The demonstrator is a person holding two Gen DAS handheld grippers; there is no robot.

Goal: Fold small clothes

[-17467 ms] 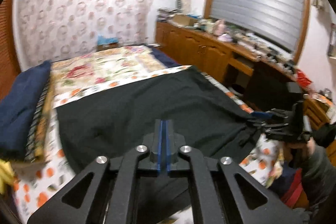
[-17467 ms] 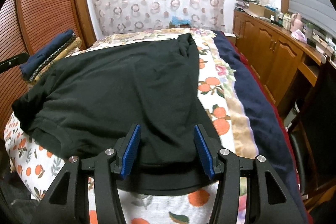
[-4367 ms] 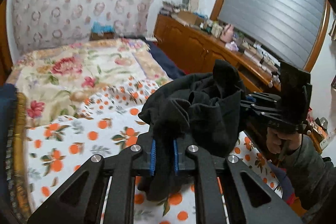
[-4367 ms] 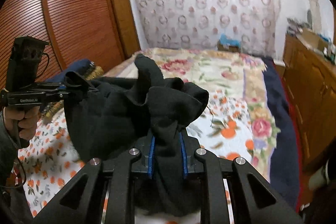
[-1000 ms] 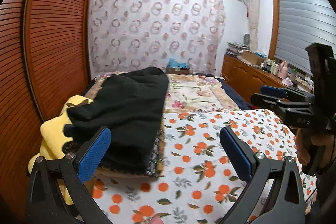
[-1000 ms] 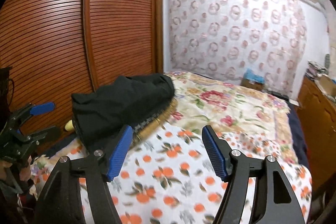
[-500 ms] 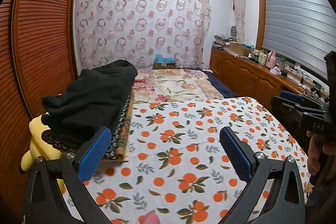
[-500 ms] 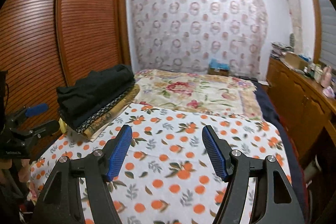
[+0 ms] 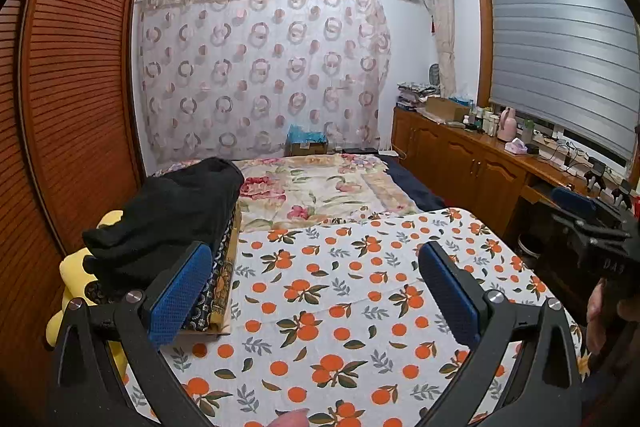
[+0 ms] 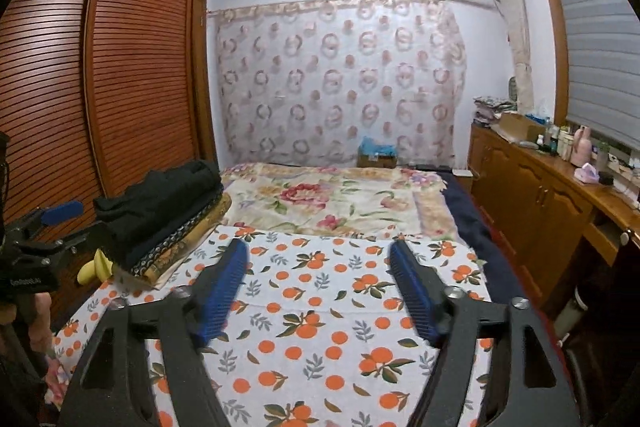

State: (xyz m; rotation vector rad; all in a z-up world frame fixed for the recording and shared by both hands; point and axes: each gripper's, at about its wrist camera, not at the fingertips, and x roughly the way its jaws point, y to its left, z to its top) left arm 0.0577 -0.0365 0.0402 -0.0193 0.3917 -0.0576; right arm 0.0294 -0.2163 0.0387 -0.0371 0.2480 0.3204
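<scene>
The folded black garment (image 9: pixel 172 211) lies on top of a pile of folded clothes at the bed's left edge, against the wooden wardrobe; it also shows in the right wrist view (image 10: pixel 160 203). My left gripper (image 9: pixel 316 283) is open and empty above the orange-print sheet (image 9: pixel 340 307), to the right of the pile. My right gripper (image 10: pixel 320 287) is open and empty above the same sheet (image 10: pixel 320 327). Each gripper shows at the edge of the other's view: the right gripper (image 9: pixel 584 223), the left gripper (image 10: pixel 52 223).
A yellow soft toy (image 9: pixel 76 275) sits under the pile. The slatted wardrobe (image 9: pixel 72 107) lines the left side. A floral quilt (image 9: pixel 320 187) covers the far half of the bed. A wooden cabinet (image 9: pixel 480 171) with clutter runs along the right under the window.
Both grippers have drawn back from the pile and swung toward the middle of the bed. The black garment stays on the pile.
</scene>
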